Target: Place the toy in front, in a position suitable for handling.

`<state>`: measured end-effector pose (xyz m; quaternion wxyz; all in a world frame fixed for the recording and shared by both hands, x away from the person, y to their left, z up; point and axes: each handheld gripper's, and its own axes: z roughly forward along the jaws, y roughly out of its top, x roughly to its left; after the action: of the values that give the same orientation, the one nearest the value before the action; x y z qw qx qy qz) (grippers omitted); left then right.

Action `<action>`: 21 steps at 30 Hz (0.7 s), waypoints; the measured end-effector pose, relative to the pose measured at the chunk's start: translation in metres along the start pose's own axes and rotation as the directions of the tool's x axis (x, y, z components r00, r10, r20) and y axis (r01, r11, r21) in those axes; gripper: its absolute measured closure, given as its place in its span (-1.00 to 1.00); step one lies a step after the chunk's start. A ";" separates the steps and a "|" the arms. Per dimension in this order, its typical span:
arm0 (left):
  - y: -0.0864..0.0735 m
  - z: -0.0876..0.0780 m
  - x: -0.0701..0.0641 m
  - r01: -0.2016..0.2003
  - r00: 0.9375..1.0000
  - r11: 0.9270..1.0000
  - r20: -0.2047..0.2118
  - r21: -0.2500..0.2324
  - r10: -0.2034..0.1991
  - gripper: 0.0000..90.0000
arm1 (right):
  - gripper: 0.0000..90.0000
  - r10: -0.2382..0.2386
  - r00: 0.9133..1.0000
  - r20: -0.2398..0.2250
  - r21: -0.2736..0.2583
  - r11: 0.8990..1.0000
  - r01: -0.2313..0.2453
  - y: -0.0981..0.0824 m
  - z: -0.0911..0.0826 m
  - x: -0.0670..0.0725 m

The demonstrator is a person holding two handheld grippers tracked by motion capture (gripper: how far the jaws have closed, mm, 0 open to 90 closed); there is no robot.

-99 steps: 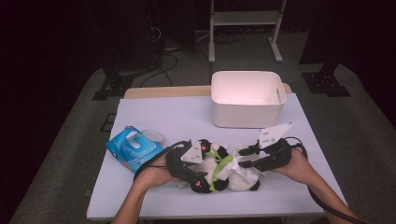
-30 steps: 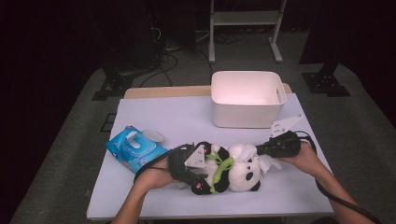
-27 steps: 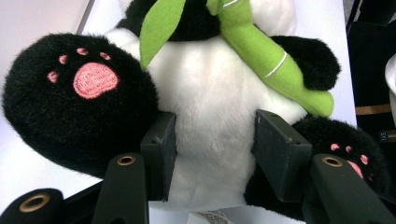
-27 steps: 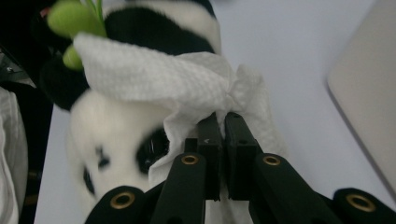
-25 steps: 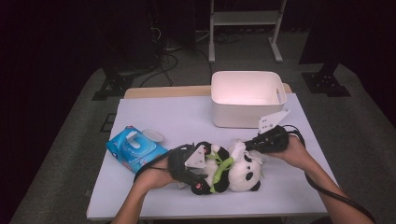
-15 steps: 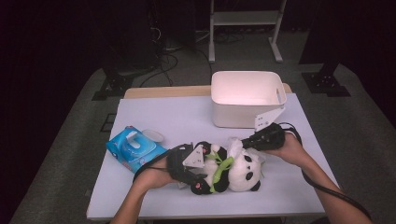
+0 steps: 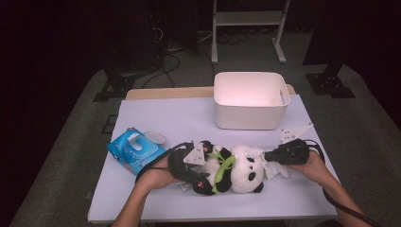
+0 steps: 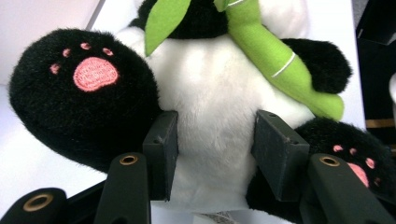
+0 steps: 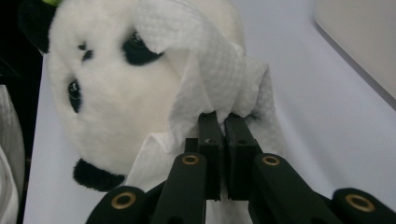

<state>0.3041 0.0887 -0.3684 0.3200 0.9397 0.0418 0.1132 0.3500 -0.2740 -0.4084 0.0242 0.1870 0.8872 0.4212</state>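
A black-and-white plush panda (image 7: 231, 170) lies on its back on the pale table, near the front edge, head toward the right side of the high view. Its black feet carry pink embroidered paw pads, and a green stuffed bamboo stalk with a leaf (image 8: 271, 51) lies slanted across its white belly. A white, waffle-textured wet wipe (image 9: 219, 79), crumpled and bunched, drapes over the top of the panda's head and covers part of one black eye patch.
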 end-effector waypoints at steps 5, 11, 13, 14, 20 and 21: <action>0.000 0.002 0.007 0.033 0.999 0.999 -0.001 0.001 -0.033 0.13 | 0.91 -0.036 0.999 0.000 -0.012 0.999 0.036 0.009 -0.001 0.010; 0.002 0.004 0.014 0.054 0.999 0.999 0.003 0.004 -0.054 0.13 | 0.91 -0.100 0.995 -0.014 -0.029 0.995 0.099 0.031 0.000 0.024; 0.002 0.004 0.015 0.056 0.998 0.998 0.001 0.004 -0.056 0.13 | 0.91 -0.117 0.993 -0.019 -0.035 0.993 0.116 0.035 0.001 0.027; 0.001 0.004 0.015 0.057 0.998 0.998 0.000 0.001 -0.057 0.13 | 0.91 -0.125 0.992 -0.025 -0.038 0.992 0.124 0.037 0.002 0.030; -0.001 0.003 0.012 0.060 0.998 0.998 0.002 -0.012 -0.060 0.14 | 0.91 -0.140 0.990 -0.032 -0.038 0.990 0.138 0.036 0.001 0.034; -0.001 0.003 0.012 0.059 0.998 0.998 0.000 -0.012 -0.059 0.14 | 0.91 -0.136 0.990 -0.030 -0.043 0.990 0.135 0.033 0.000 0.034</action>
<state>0.3168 0.0895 -0.3689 0.3287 0.9361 0.0690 0.1041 0.3291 -0.2432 -0.3796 0.0420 0.1189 0.8894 0.4394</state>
